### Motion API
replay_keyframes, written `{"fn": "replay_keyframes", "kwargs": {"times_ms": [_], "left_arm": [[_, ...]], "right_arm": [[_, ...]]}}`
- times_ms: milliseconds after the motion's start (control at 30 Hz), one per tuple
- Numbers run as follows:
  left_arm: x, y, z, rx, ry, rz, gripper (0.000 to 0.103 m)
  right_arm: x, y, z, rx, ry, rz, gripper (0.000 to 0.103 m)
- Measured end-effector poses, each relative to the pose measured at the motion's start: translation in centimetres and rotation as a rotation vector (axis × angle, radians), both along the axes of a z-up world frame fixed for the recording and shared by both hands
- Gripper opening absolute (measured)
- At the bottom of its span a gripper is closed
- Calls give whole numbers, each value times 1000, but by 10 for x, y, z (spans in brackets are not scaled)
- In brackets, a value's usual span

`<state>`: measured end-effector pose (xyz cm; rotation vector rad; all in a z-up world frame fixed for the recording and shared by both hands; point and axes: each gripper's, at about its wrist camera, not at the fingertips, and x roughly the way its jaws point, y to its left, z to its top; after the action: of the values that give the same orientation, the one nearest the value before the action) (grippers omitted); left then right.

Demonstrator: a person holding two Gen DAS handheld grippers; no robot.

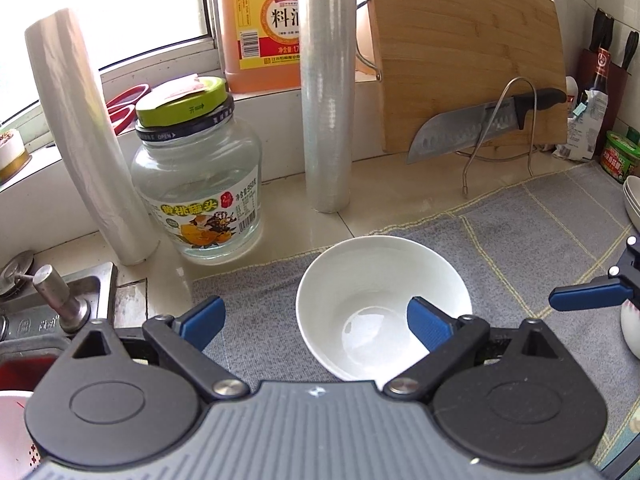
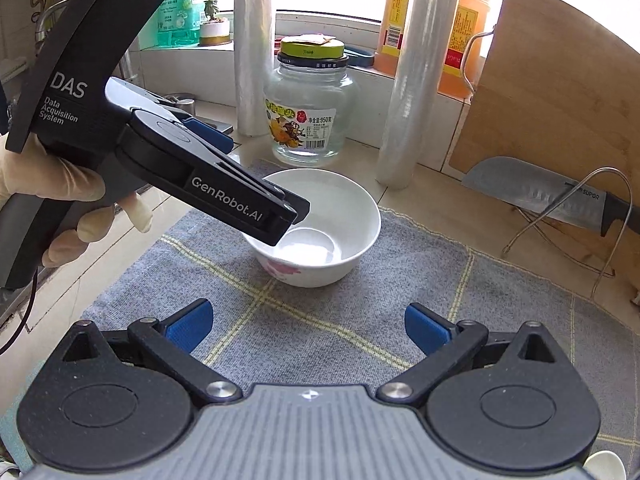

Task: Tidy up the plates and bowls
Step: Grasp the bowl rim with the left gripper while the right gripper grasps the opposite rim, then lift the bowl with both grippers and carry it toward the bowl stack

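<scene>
A white bowl (image 1: pixel 380 304) (image 2: pixel 320 236) with a pink flower on its outside stands upright on the grey cloth (image 1: pixel 520 240) (image 2: pixel 360 320). My left gripper (image 1: pixel 316 322) (image 2: pixel 256 176) is open wide and straddles the bowl's left wall. Its right finger (image 1: pixel 430 326) reaches inside the bowl and its left finger (image 1: pixel 204 320) stays outside; neither pad presses on the wall. My right gripper (image 2: pixel 308 326) is open over the bare cloth just in front of the bowl, nothing between its fingers. One of its blue fingers (image 1: pixel 588 299) shows at the right edge of the left wrist view.
Behind the bowl stand a glass jar (image 1: pixel 196 184), two cling-film rolls (image 1: pixel 328 92) (image 1: pixel 84 136), an orange bottle (image 1: pixel 256 24), and a cutting board (image 1: pixel 464 60) with a knife (image 1: pixel 472 128) on a wire stand. The sink edge (image 1: pixel 52 300) lies left. More white bowls (image 1: pixel 632 196) sit far right.
</scene>
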<state>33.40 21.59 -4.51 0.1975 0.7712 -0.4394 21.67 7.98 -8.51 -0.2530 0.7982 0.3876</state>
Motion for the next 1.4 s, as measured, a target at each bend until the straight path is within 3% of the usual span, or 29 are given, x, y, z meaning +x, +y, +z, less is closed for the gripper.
{"fn": "replay_keyframes", "kwargs": {"times_ms": [233, 367, 667, 1000, 1233, 1400], "left_arm": [[21, -1, -12, -6, 24, -49, 94], [29, -3, -18, -6, 39, -80, 84], [38, -6, -25, -19, 74, -133, 74], [39, -11, -25, -42, 102, -168, 64], [38, -15, -23, -51, 108, -196, 56], [38, -16, -23, -52, 109, -199, 55]], "right_arm": [[27, 4, -12, -26, 16, -16, 103], [39, 9, -19, -34, 27, -12, 103], [54, 21, -31, -65, 31, 21, 102], [57, 24, -29, -69, 14, 61, 88], [54, 26, -27, -71, -1, 80, 85], [54, 26, -28, -71, 0, 81, 85]]}}
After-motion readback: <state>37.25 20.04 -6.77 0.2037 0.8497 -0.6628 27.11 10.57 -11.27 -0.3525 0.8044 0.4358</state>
